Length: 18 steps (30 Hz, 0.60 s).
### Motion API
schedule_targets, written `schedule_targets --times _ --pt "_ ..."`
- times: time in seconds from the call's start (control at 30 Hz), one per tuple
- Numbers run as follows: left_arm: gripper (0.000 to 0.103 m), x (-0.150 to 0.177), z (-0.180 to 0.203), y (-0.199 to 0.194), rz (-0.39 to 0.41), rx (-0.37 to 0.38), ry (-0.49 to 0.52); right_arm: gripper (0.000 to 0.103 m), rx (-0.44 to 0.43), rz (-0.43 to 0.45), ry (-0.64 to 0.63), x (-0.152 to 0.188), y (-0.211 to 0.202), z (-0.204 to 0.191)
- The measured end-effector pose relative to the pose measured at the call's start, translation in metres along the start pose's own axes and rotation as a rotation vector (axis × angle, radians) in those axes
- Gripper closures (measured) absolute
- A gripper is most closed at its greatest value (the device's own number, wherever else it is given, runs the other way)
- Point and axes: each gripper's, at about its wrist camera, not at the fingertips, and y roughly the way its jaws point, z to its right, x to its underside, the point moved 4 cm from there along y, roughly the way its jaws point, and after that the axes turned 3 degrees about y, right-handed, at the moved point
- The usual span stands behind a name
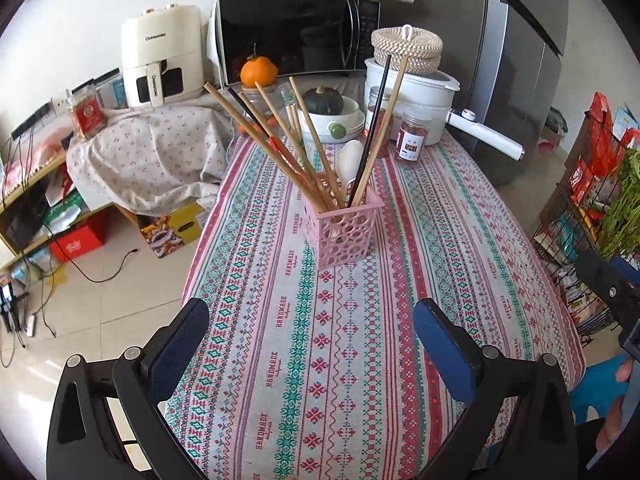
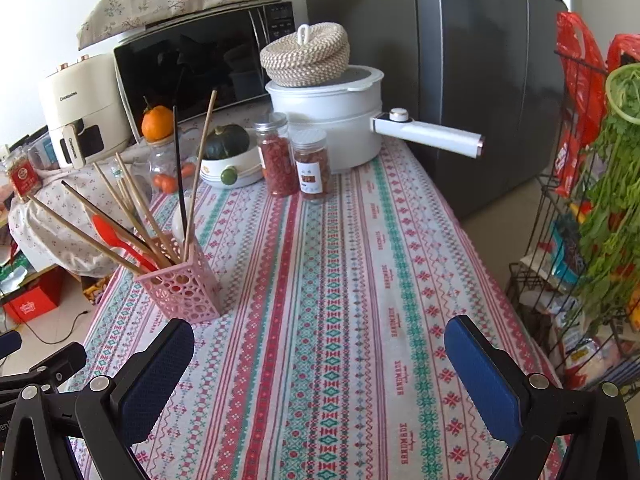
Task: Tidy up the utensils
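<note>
standing ahead of both tongs, pink utensil holder [image 1: 341,227] with chopsticks [image 1: 280,148], tongs apart, empty

Landmark: pink perforated plastic utensil basket [image 1: 341,227], standing upright on the patterned woven tablecloth [image 1: 304,360].

Cloth on the camera side of the basket lay bare; both the left gripper [image 1: 311,336] and right gripper [image 2: 319,354] hung over it, jaws spread wide with nothing between them.

Wooden chopsticks [image 1: 256,132] fanned up and to the left out of the basket, with a black chopstick [image 1: 374,128] and a white plastic spoon [image 1: 349,164] leaning right; these blocked a straight descent from above.

Behind the basket, two clear jars of red contents [image 2: 296,164], a white long-handled electric pot [image 2: 332,124] and a white bowl holding a dark green squash [image 1: 326,110] stood close together.

Right of the basket the cloth was bare up to the table edge; beyond it stood a black wire rack of groceries [image 2: 568,240].
</note>
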Motion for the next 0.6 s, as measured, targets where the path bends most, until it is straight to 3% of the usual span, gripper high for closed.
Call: schedule_targets --times 0.6 --pt "0.0 0.002 0.013 0.009 -0.019 0.023 0.026 0.0 -0.015 -0.043 0.027 0.004 0.009 0.002"
